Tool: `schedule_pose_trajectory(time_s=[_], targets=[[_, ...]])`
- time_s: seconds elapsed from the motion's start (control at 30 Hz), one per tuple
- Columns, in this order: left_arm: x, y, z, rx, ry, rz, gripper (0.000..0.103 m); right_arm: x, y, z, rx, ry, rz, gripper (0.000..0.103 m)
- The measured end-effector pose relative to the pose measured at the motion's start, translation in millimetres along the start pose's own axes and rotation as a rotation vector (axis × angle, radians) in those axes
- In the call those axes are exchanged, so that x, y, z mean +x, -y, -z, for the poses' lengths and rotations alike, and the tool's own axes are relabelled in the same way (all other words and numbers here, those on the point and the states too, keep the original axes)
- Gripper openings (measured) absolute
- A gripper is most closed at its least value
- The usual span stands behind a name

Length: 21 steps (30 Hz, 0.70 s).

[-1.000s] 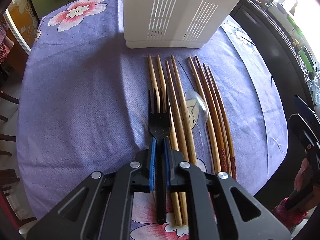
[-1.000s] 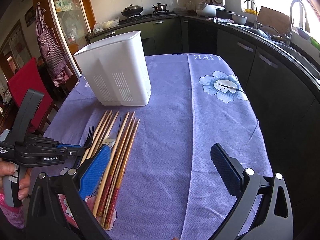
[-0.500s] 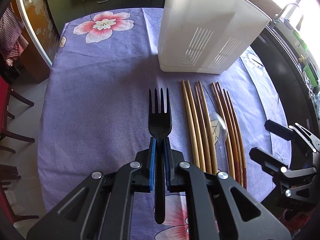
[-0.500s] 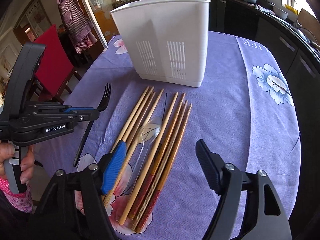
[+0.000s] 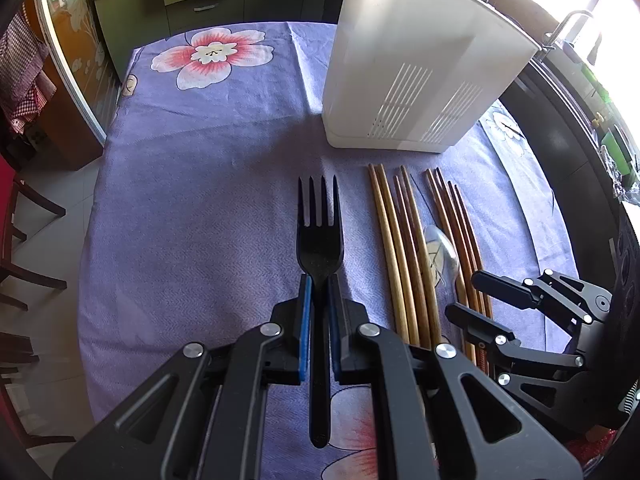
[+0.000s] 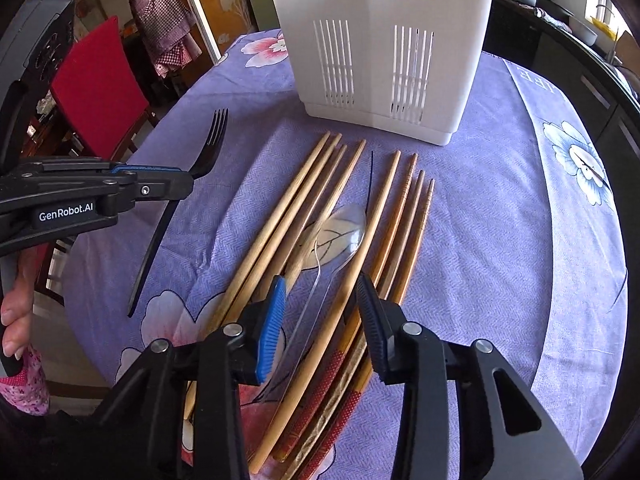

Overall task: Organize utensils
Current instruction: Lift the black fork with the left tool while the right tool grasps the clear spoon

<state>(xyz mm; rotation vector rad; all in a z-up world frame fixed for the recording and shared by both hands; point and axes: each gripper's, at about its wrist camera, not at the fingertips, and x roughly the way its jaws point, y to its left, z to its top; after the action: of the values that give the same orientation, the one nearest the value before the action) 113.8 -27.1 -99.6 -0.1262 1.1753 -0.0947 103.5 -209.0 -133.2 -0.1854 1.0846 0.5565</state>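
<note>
Two utensils in play: fork lifted, clear spoon being grasped.

One black fork (image 5: 320, 240) is clamped in the left gripper (image 5: 319, 312) above the tabletop (image 5: 192, 200); the right gripper (image 6: 320, 312) has its jaws closing around the clear spoon (image 6: 340, 236) among the chopsticks (image 6: 288, 216), not yet pinching; next, squeeze the handle alone, then carry both to the white holder (image 6: 384, 40) by the far edge.

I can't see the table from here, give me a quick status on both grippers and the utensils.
Left gripper shut on black plastic fork, lifted. Right gripper closing over clear plastic spoon, wooden chopsticks alongside. White slotted caddy unobstructed.
</note>
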Motion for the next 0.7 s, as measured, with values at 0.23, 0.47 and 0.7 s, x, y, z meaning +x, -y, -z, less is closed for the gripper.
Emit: schedule_pose_trajectory(time_s=[0.23, 0.47, 0.7], targets=[[-0.2, -1.1, -0.3, 0.007, 0.006, 0.013, 0.008, 3.5, -10.9, -1.9, -0.040, -0.001, 0.002, 0.027], [-0.2, -1.6, 0.2, 0.012, 0.007, 0.022, 0.008, 4.1, -14.4, -4.7, -0.034, -0.036, 0.048, 0.025], [-1.9, -2.8, 0.4, 0.015, 0.013, 0.031, 0.008, 1.6, -22.7, 2.2, -0.061, -0.027, 0.053, 0.026]])
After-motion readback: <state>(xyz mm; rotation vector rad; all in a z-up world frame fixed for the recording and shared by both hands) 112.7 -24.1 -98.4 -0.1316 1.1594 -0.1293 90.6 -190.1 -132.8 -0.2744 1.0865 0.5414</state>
